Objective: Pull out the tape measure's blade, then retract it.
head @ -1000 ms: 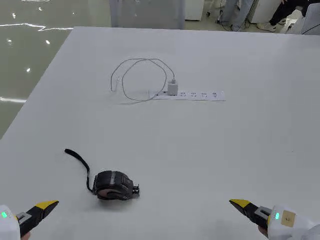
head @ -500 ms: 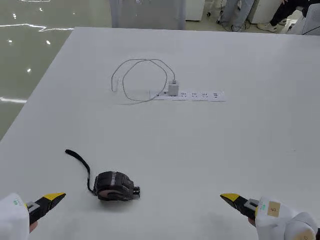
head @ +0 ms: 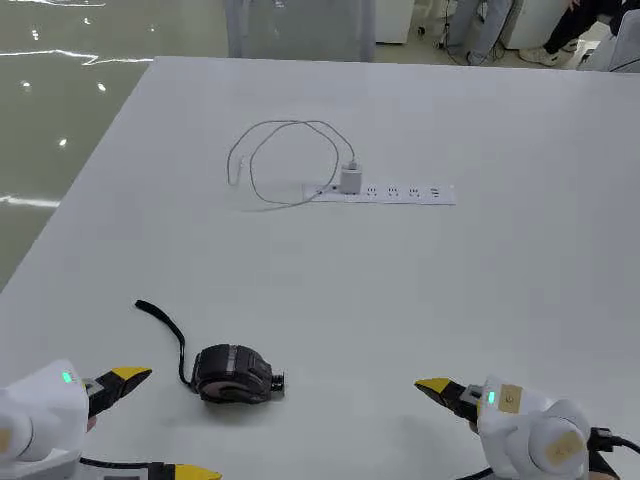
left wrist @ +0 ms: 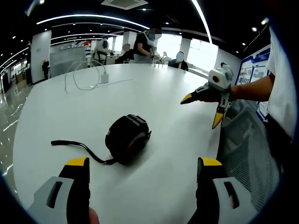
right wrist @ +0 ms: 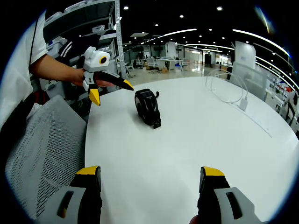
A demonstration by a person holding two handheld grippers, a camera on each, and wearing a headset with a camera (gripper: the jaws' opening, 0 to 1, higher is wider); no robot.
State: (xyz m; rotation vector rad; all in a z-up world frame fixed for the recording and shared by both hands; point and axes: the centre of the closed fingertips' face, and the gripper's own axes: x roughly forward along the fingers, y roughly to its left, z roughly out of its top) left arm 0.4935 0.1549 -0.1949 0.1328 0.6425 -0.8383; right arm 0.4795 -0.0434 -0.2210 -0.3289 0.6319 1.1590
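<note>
2 tongs, both empty and spread wide: left tongs (right wrist: 110, 92) hover low at our near-left, right tongs (left wrist: 201, 109) at our near-right, neither touching anything. Tape measure (head: 235, 373) lies on its side on the white worktop (head: 450, 290), near the front edge. It sits just beside the left tongs and well apart from the right ones. Its black strap (head: 165, 325) trails off away from us to the left, and the end hook (head: 277, 380) sits at the mouth, pointing toward the right tongs. No blade is out as far as we can tell, so we read this as the approach, w/ step 1 (pull) not started and retract after that. Next move, our call: left tongs close across the tape measure to pin it, and right tongs come in low and nip the end hook. Then we draw to the right, roughly parallel to the worktop. Risks: the hook tab is small and easy to miss, and the tape measure may skid or roll if it isn't held first. The lock state is unknown, as we can't make out the slider. Far side of the worktop, well clear of the work: power strip (head: 395, 191) w/ a white charger (head: 349, 180) plugged in and its cable (head: 285, 150) looped. Writing: none legible on the tape measure, so no brand. A tan sticker (head: 510, 397) on the right tongs has marks too small to read. There's a green LED (head: 67, 377) on the left tongs. The blue boards in the background of the left gripper view carry print, but it's unreadable.
</note>
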